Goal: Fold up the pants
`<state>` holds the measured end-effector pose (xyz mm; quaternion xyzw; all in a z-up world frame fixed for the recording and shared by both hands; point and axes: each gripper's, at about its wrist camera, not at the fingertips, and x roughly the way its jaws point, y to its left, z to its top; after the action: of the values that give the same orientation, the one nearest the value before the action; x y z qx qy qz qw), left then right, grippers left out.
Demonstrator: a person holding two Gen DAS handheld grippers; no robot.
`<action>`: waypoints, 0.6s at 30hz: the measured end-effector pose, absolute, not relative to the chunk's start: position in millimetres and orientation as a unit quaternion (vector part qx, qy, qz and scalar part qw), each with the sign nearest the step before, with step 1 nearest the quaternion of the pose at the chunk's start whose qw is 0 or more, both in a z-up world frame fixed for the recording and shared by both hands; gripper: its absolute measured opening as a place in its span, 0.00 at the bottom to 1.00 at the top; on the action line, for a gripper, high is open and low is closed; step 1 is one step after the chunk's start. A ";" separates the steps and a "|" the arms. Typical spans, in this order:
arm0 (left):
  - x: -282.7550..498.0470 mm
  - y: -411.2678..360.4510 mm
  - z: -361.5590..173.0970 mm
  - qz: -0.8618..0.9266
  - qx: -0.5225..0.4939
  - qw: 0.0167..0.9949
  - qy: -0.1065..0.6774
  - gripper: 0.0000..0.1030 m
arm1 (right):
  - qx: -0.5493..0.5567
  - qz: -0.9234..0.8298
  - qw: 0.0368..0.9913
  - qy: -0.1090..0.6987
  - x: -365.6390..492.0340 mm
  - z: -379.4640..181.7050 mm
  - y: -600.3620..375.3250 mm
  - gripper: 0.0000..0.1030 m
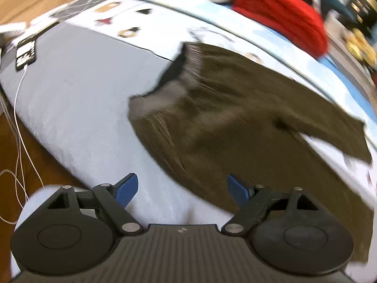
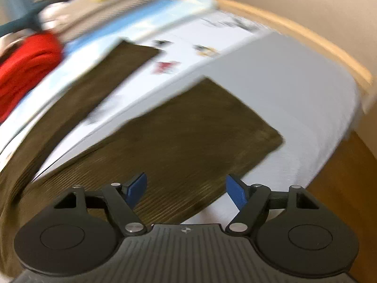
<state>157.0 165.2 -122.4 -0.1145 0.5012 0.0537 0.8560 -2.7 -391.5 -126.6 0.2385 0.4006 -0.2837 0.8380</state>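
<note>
Left wrist view had pants (image 1: 235, 122) spread unfolded on bed (image 1: 70, 99) ahead of wide, empty jaws, right gripper (image 2: 186, 188) likewise over a leg; next: grab edges.

Ribbed matt olive cloth pants (image 2: 179, 141), smooth pale bedsheet (image 1: 70, 99), red knit (image 1: 282, 16)

A bed (image 1: 70, 108) with a pale grey-white cover carries everything. Olive-brown ribbed pants (image 1: 235, 122) lie flat on it, waistband toward the bed's middle, the two legs spread apart on the sheet in the right wrist view (image 2: 188, 136). A printed sheet with small cartoon figures (image 1: 122, 23) lies along the far side, a red knitted bundle (image 1: 282, 16) rests beyond it, and a dark phone (image 1: 26, 54) with a white cable (image 1: 16, 108) lies near one edge.
</note>
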 end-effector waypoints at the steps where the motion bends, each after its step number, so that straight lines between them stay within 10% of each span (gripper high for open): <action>1: 144.5 157.1 -118.2 0.042 -0.108 0.857 0.501 0.84 | 0.232 -0.263 0.848 0.396 -7.1 -120.6 -376.5 0.76; 18: 35.1 28.1 -61.9 -0.073 0.053 0.900 0.427 0.99 | 0.101 -0.090 0.945 0.297 -80.1 -26.8 -227.5 0.78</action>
<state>35.1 28.1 -61.9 0.0530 0.4268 -0.0733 0.8998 -80.1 -227.5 -26.8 0.1006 0.2970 -0.0896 0.9453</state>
